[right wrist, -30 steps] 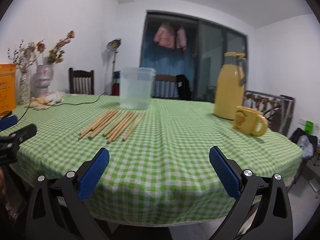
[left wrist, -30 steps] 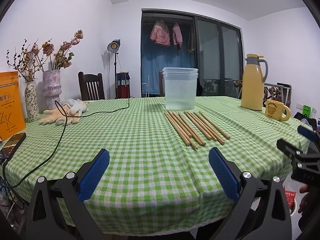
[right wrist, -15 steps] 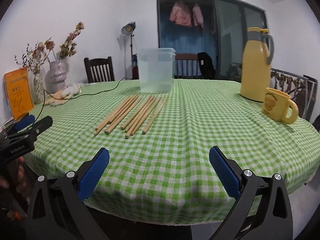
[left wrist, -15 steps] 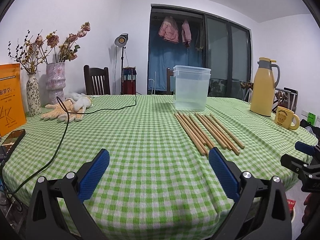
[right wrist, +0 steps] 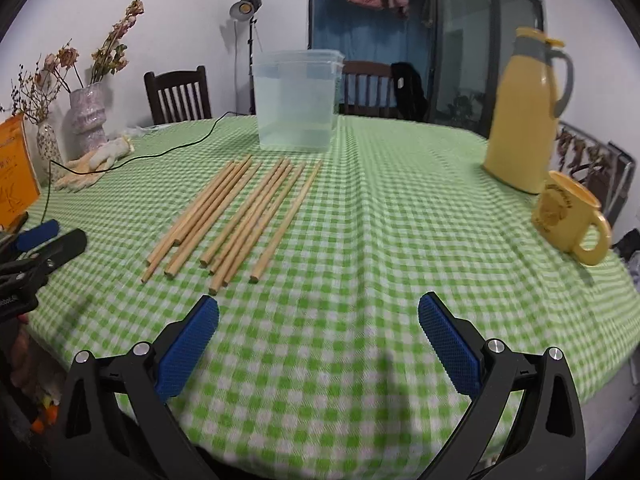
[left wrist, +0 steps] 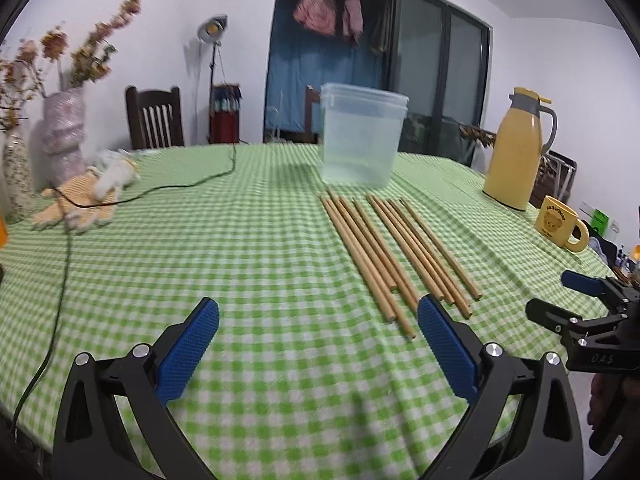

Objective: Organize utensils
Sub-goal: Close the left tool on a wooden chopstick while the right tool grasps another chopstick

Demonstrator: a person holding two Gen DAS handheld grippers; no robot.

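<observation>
Several wooden chopsticks (left wrist: 394,252) lie side by side on the green checked tablecloth (left wrist: 240,248), pointing toward a clear plastic container (left wrist: 362,140) behind them. They also show in the right wrist view (right wrist: 240,212), with the container (right wrist: 298,100) beyond. My left gripper (left wrist: 318,320) is open and empty, low over the cloth, its right finger close to the near chopstick ends. My right gripper (right wrist: 318,320) is open and empty, just in front and to the right of the chopstick ends. Each gripper shows at the other view's edge.
A yellow thermos jug (left wrist: 518,148) and a yellow mug (left wrist: 562,228) stand at the right. Work gloves (left wrist: 86,196), a black cable (left wrist: 176,188) and flower vases (left wrist: 60,136) are at the left. Chairs (right wrist: 178,94) stand behind the table.
Both grippers have moved forward and up over the table toward the chopsticks. Both stay open and empty. Nothing on the table has moved.
</observation>
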